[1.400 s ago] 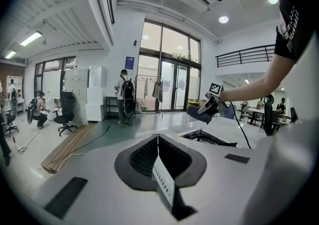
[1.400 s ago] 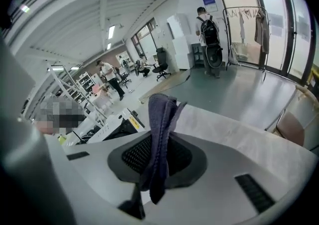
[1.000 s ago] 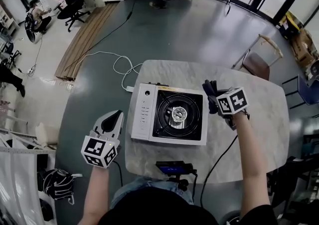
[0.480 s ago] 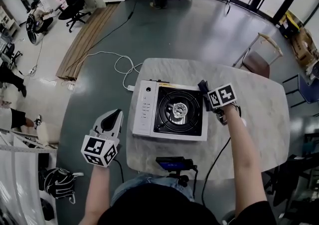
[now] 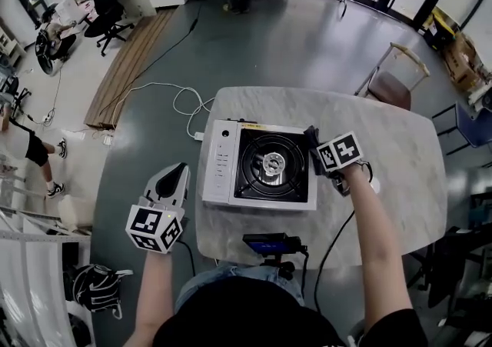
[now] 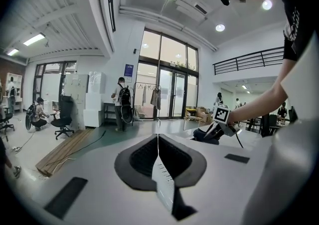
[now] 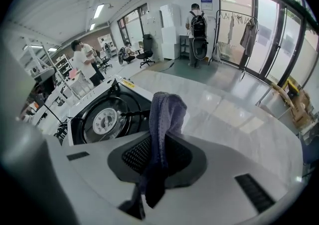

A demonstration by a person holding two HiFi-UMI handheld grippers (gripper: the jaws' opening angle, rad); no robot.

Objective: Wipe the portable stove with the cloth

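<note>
Stove (image 5: 219, 165) sits on the desk's (image 5: 384, 138) left half. Right gripper (image 5: 314, 141) fingers pinch the cloth (image 7: 167, 114) at the stove's right edge. Left gripper (image 5: 177, 176), fingers pressed together, hangs beyond the desk's left edge.

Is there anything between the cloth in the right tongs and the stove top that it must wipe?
Nothing visible. The right tongs, shut on the cloth, are at the right edge of the stove, and nothing lies on the stove top.
</note>
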